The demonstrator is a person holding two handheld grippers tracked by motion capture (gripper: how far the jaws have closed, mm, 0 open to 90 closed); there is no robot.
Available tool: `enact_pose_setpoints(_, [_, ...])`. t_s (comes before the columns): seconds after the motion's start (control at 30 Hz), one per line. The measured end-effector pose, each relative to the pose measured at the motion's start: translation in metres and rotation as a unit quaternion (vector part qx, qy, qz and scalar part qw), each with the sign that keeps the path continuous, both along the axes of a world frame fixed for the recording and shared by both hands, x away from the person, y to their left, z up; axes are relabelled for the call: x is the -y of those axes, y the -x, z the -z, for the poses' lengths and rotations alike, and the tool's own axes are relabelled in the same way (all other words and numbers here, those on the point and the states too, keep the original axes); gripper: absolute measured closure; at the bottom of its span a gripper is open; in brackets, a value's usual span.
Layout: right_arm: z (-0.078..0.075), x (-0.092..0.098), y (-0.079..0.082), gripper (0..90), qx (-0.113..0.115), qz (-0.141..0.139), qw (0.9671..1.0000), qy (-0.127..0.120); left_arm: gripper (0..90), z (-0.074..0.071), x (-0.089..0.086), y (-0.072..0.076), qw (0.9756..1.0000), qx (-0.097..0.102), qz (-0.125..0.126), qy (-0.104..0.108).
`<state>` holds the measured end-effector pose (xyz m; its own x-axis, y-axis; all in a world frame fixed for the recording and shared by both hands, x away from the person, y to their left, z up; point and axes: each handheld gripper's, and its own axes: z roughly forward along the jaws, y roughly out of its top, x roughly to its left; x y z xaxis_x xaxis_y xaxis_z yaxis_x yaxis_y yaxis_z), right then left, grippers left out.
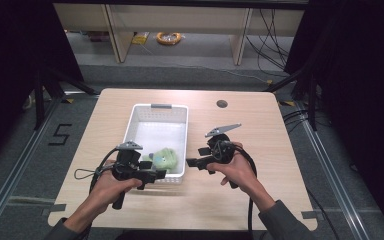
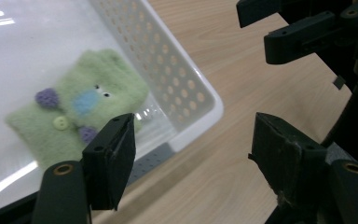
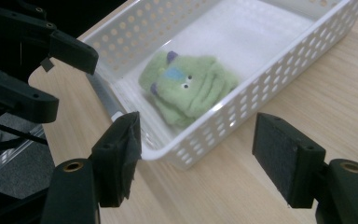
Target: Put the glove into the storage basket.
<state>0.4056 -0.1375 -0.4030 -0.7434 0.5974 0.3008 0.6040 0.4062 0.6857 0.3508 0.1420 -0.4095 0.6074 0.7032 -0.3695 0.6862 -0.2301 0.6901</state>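
Grippers flanked the basket [image 1: 135, 120] on the desk [image 1: 250, 130]: left gripper [image 2: 191, 154] and right gripper [image 3: 196, 154] both gaped wide, empty. Green toy [image 3: 186, 86] lay inside.

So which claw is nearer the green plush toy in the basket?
Left. The left claw hangs at the white basket's near rim, just in front of the green plush toy. The right claw is outside the basket's right wall, slightly farther off.
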Motion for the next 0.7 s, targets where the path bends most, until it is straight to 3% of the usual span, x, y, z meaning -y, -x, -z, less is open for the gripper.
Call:
enact_pose_setpoints(0.23, [0.000,0.016,0.010,32.8,0.007,0.004,0.9997,-0.023,29.0,0.002,0.011,0.013,0.9997,0.016,0.016,0.001])
enact_pose_setpoints(0.37, [-0.001,0.025,0.016,32.4,0.003,0.013,0.9994,-0.033,28.7,0.004,0.016,0.018,0.9995,0.015,0.025,0.013])
enact_pose_setpoints(0.43, [0.001,0.032,0.017,32.3,0.019,0.008,0.9992,-0.033,28.4,0.005,0.019,0.022,0.9992,0.018,0.031,0.016])
enact_pose_setpoints(0.53, [0.003,0.039,0.024,32.3,0.009,0.028,0.9988,-0.039,28.1,0.008,0.024,0.028,0.9990,0.016,0.038,0.018])
enact_pose_setpoints(0.7, [0.008,0.053,0.034,32.3,0.019,0.040,0.9981,-0.043,26.7,0.014,0.030,0.036,0.9986,0.026,0.045,0.012])
